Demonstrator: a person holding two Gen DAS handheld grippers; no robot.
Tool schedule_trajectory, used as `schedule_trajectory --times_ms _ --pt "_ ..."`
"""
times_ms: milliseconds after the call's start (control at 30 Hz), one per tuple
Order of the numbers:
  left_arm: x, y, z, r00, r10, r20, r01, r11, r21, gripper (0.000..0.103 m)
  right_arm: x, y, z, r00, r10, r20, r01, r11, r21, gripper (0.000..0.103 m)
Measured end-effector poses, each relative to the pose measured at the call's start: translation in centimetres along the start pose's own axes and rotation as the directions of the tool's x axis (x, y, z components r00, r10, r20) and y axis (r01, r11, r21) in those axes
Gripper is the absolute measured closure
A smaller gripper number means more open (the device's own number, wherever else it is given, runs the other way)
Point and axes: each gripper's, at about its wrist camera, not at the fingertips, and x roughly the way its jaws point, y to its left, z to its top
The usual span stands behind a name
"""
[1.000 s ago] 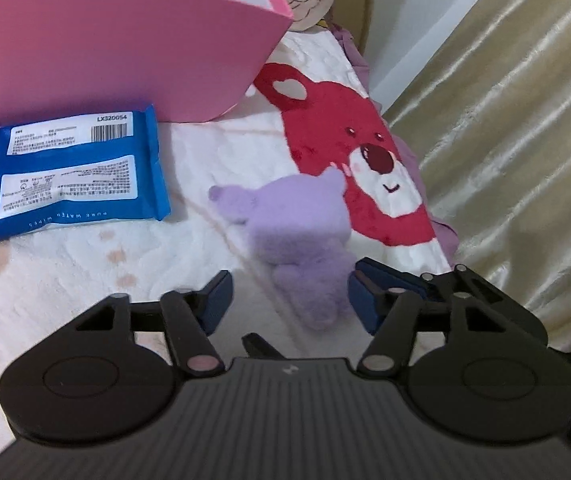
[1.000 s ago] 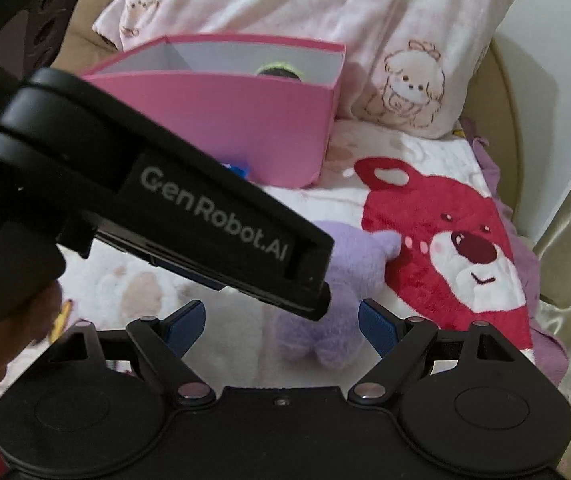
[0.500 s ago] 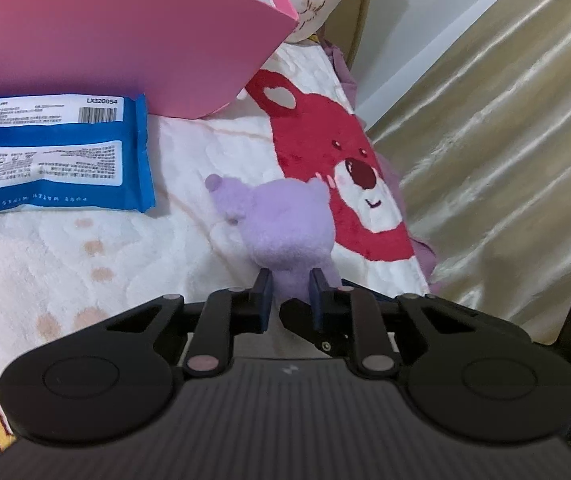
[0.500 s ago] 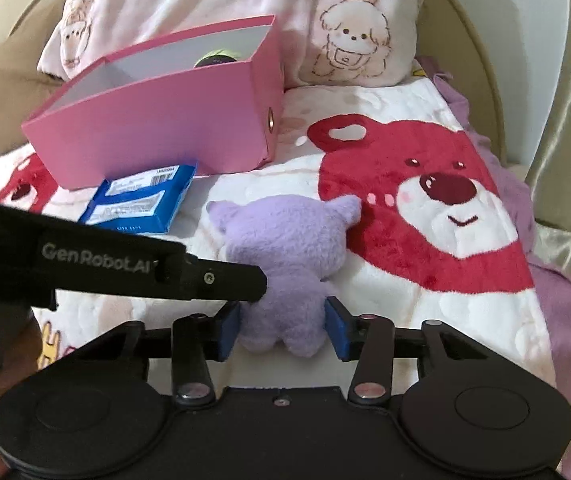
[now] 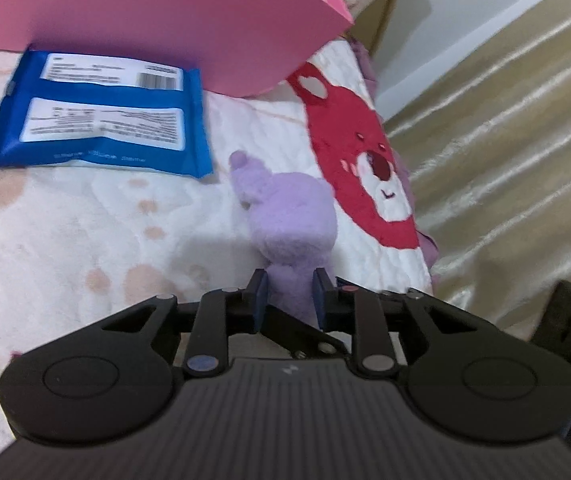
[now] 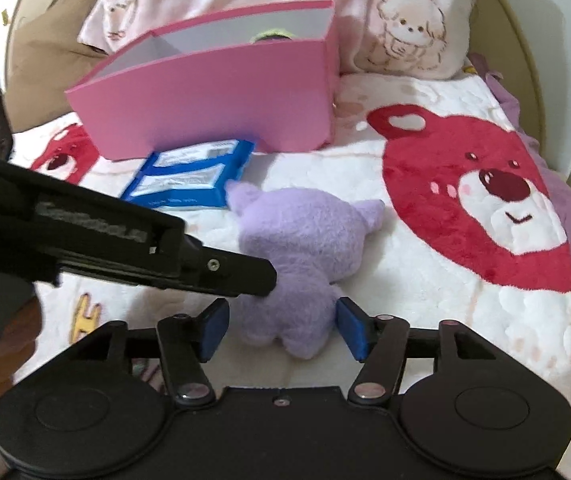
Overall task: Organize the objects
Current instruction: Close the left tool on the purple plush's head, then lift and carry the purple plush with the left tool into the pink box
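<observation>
A purple plush toy (image 5: 293, 216) lies on the blanket, its legs toward both grippers. My left gripper (image 5: 287, 292) has its blue pads pressed on one leg of the toy, and its jaws are opening slightly. In the right wrist view one left finger (image 6: 225, 270) reaches in from the left to the plush toy (image 6: 305, 232). My right gripper (image 6: 281, 328) straddles the toy's lower body. Its jaws are opening, and its pads stand just clear of the fur.
A pink box (image 6: 213, 100) stands behind the toy with a green-rimmed object (image 6: 271, 36) inside. A blue wipes pack (image 6: 189, 176) lies flat against its front. The blanket (image 6: 425, 280) shows red bears, a pillow (image 6: 405, 20) leans behind, and a curtain (image 5: 505, 160) hangs right.
The left jaws went from open around the plush toy to clamped on its leg. The right jaws closed in on the toy's body, then widened again.
</observation>
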Motion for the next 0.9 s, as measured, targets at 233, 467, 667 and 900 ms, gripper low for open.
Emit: schedule_trajectory --times_ms 233,467,667,900 --pt "-0.7 -0.4 -0.1 0.999 -0.035 0.0 0.035 0.999 0.021 0.081 -1.0 0.8 -0.3 1.0 -0.011 0.028 0.012 0.999 -0.031 0.054" --pt "-2.5 -0.3 -0.9 1.0 -0.015 -0.02 0.016 0.999 0.04 0.082 -2.1 3.0 -0.6 1.0 -0.008 0.014 0.009 0.997 -0.075 0.058" --pt "-4.5 -0.6 -1.4 1.0 0.009 -0.003 -0.009 0.995 0.095 0.083 -2.9 4.9 -0.6 1.0 -0.011 0.018 0.012 0.997 -0.08 0.059" --pt "-7.0 -0.7 -1.5 1.0 0.004 -0.01 -0.002 0.992 0.126 0.083 -4.5 7.4 -0.5 0.998 -0.049 0.037 0.052 0.995 -0.082 0.059"
